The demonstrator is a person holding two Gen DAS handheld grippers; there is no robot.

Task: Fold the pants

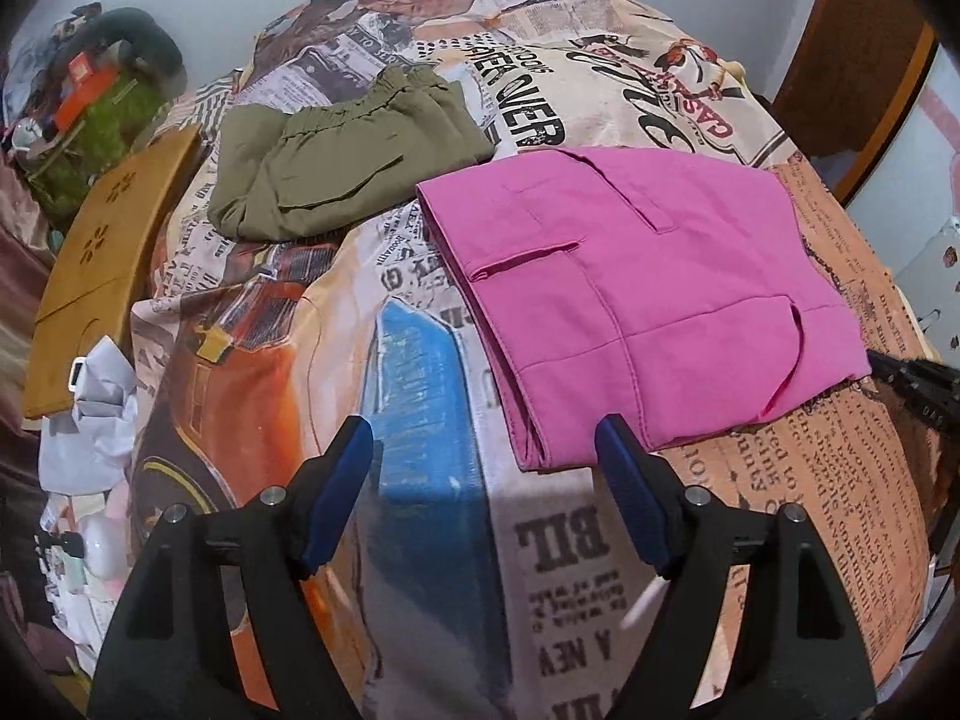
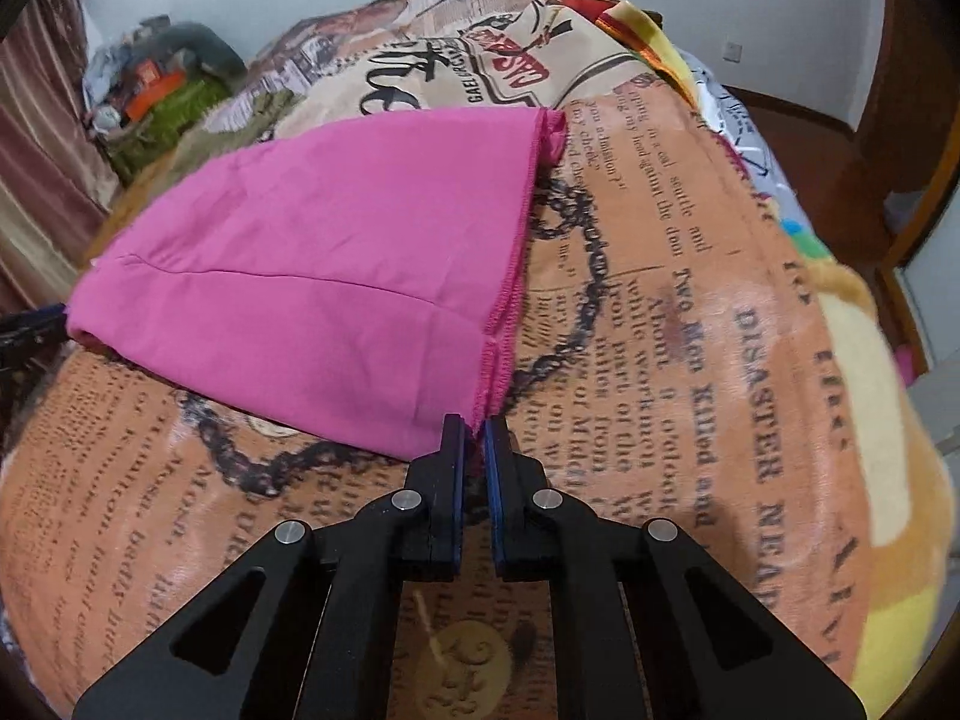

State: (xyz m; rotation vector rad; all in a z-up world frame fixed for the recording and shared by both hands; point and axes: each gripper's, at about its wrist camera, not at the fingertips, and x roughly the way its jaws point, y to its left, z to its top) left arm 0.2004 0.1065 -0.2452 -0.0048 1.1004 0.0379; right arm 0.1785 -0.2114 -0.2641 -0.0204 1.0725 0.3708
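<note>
My right claw (image 2: 474,429) pinching the hem corner of the pink pants (image 2: 324,276), pants lying folded on the newsprint bedspread (image 2: 660,312), my left claw (image 1: 486,450) wide, holding nothing, olive pants (image 1: 348,156) beyond

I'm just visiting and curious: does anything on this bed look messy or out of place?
Yes: the olive-green pants lie crumpled behind the neatly folded pink pants, and crumpled white paper sits at the bed's left edge.
</note>
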